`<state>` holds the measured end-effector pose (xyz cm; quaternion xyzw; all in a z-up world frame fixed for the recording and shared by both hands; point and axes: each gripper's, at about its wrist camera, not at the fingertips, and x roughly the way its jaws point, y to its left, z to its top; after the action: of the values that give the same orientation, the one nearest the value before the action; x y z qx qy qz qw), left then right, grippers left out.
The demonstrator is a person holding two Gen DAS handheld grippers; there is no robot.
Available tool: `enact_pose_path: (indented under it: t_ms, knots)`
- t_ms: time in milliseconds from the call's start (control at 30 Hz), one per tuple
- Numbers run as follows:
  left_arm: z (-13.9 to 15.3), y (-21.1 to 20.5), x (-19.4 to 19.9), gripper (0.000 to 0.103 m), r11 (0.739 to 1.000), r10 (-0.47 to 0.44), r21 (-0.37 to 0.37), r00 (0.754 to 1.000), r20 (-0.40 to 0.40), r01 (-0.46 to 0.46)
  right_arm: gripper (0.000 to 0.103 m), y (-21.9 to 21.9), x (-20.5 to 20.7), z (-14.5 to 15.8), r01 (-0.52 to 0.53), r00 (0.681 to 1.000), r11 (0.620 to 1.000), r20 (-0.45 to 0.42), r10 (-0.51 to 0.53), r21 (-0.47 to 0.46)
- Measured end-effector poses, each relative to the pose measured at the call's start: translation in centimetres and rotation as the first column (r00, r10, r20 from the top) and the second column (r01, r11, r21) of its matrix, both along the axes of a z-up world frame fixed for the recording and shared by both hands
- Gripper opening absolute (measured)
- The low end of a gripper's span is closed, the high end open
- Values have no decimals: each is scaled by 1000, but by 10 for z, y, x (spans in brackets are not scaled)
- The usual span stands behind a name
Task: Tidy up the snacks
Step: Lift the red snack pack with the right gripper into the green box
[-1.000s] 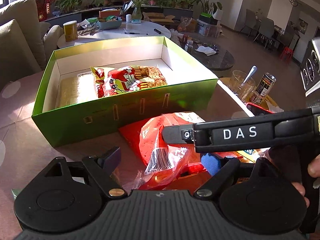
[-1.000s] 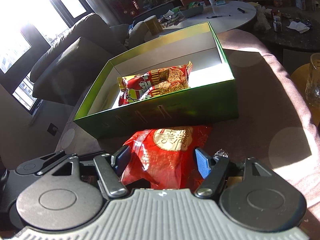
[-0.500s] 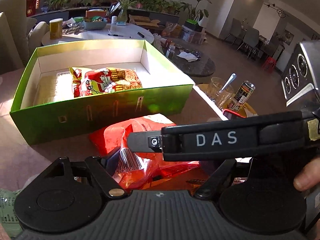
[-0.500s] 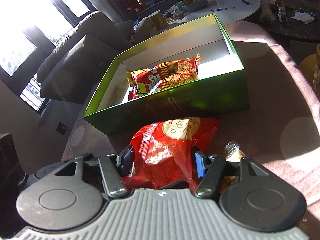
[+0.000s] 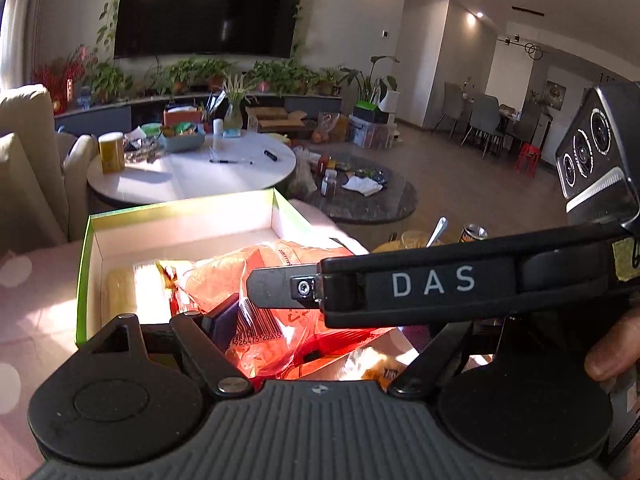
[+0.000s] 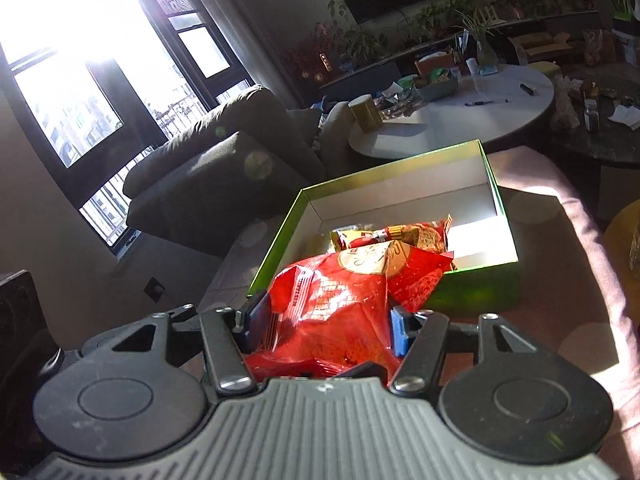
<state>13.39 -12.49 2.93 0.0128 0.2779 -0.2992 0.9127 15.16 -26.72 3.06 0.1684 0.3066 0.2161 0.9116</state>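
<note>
Glare washes out the left side of the green box (image 5: 84,264). Both grippers, left (image 5: 320,344) and right (image 6: 326,324), are clamped on 1 red snack bag (image 6: 336,300), raised before the box on pink cloth (image 6: 560,308); sofa (image 6: 208,172) beyond.

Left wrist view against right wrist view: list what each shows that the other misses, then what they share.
Only the left wrist view: the right tool crossing the frame with a hand on it, a drink can, a barcode on a clear red bag, and the dining chairs.
Only the right wrist view: the bright window, the dark sofa, and a red snack bag pinched between the tool's pads.
Both: the green box with a noodle packet inside, and the round white table.
</note>
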Motion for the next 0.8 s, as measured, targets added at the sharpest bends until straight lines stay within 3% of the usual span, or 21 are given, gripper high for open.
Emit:
enact_pose_path:
  t_ms: [267, 800]
  knots:
    - [16, -8, 28, 78, 1000, -15, -1, 999, 45, 15, 51, -10, 24, 15, 14, 999, 1000, 47, -15, 12]
    - [-2, -12, 84, 78, 999, 10, 32, 1000, 28, -11, 51, -15, 73, -3, -3, 1000, 999, 28, 1, 51]
